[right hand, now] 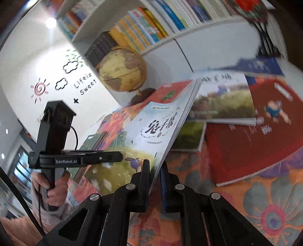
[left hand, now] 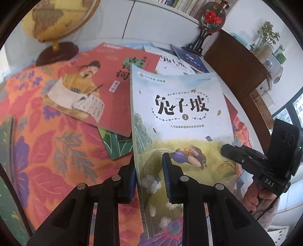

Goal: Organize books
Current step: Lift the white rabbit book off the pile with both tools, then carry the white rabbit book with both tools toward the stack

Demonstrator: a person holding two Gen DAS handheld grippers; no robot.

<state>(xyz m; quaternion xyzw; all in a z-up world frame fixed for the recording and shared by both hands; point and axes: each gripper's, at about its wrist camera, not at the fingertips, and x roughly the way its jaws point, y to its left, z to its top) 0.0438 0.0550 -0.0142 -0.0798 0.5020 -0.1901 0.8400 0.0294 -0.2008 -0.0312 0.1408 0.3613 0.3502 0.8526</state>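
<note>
Both grippers pinch one book clear of the cluttered desk (left hand: 37, 143): I have the left gripper (left hand: 149, 177) pressed onto the rabbit book (left hand: 181, 117) near its spine edge, low on the cover, and the right gripper (right hand: 154, 170) pressed onto the same rabbit book (right hand: 144, 136) at its opposite long edge. The book hangs tilted between the two, above the flowered cloth (right hand: 265, 204), with nothing else touching it that I can see. Under and behind it the pile waits: a red book (left hand: 106, 90) showing a seated writer, a green-covered book (left hand: 117, 145) poking out beneath it, and further books toward the wall, all loosely overlapped. A globe (right hand: 123, 70) stands at the back of the desk and the white bookshelf (right hand: 170, 37) above it is already packed with upright spines. As I judge it, the step in hand is carrying this book to its place, so I should keep both pinches firm and move the two hands together, since the thin cover bows easily. I should also steer wide of the globe and the framed flower ornament (left hand: 212, 17).
</note>
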